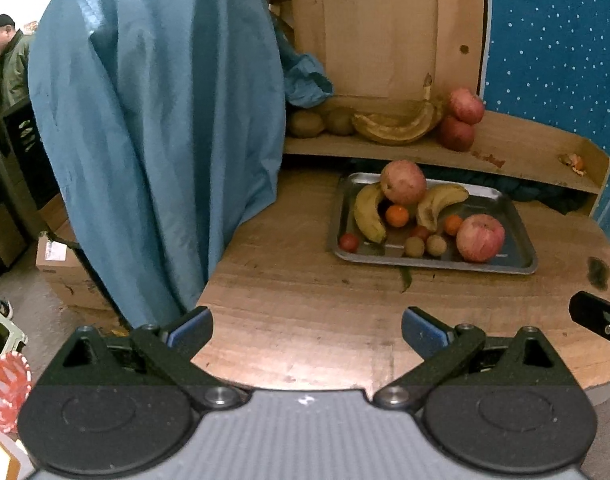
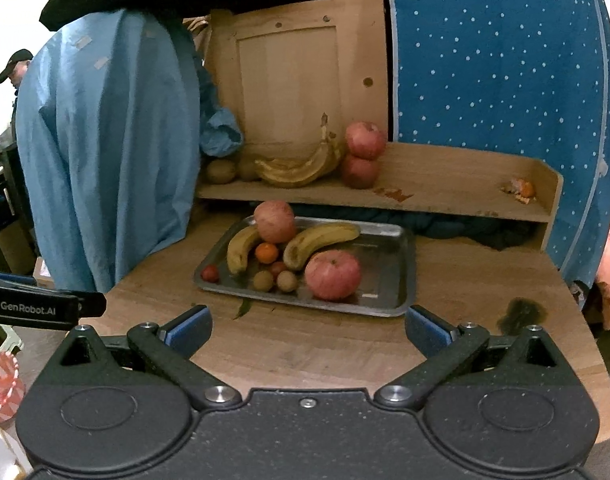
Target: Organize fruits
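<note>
A metal tray [image 1: 517, 254] [image 2: 389, 284] lies on the wooden table with two bananas [image 1: 367, 212] [image 2: 321, 240], two apples [image 1: 480, 238] [image 2: 332, 275], small oranges [image 1: 397, 216] [image 2: 267, 252] and several small round fruits. Behind it a low wooden shelf [image 1: 525, 148] [image 2: 457, 184] carries a banana bunch [image 1: 397, 124] [image 2: 297, 170], two stacked apples [image 1: 463, 118] [image 2: 363, 152] and kiwis [image 1: 305, 123] [image 2: 221, 171]. My left gripper [image 1: 307, 330] and right gripper [image 2: 307, 330] both stand open and empty over the table's near part, well short of the tray.
A blue cloth [image 1: 157, 120] [image 2: 105, 140] hangs at the left of the table. A dotted blue curtain [image 2: 497, 60] closes the right side. Orange peel [image 2: 521, 190] lies at the shelf's right end. A person [image 1: 5, 60] stands far left; cardboard boxes [image 1: 61, 268] sit on the floor.
</note>
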Demonstrator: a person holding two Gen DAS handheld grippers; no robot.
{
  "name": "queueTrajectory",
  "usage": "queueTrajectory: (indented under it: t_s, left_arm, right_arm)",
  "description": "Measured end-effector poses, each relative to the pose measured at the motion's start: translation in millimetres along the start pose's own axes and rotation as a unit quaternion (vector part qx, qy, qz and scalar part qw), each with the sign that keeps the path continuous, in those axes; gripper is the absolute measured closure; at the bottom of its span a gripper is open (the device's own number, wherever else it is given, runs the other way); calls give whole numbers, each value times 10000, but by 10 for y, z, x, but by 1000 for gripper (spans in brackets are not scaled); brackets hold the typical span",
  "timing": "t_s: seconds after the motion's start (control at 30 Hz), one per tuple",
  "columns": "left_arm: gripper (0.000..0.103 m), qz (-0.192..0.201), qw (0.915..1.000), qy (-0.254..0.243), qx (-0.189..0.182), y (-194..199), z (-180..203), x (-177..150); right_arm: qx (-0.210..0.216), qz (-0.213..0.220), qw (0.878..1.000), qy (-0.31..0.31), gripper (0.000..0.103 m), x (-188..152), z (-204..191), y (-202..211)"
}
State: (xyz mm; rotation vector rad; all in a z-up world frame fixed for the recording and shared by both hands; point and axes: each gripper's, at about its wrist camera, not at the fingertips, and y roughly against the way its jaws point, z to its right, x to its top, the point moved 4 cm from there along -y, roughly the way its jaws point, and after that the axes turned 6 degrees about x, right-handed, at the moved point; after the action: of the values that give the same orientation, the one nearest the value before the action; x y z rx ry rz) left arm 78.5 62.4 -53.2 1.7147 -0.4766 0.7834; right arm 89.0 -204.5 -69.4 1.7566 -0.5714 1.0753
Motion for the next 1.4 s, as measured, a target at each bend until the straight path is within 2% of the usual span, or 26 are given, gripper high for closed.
queueTrajectory:
  t_s: [0.33, 0.67, 1.03, 1.4]
  left_arm:
    - [0, -102, 9998, -176, -80, -13, -104, -74]
    - [0, -243, 9991, -260, -248, -98, -367, -100]
    - [0, -164, 9966, -498, -639, -171, -390, -136]
    - [0, -173, 9964, -514, -653, -256, -470, -112]
  right_arm:
    - [-141, -251, 9995, -126, 1, -107, -116, 1]
    - [-330, -359, 9987, -160, 1, -108, -406, -61]
    - [-791, -240, 9963, -255, 1, -184, -539, -6]
    - [-823, -199, 9961, -239, 1, -198, -609, -29]
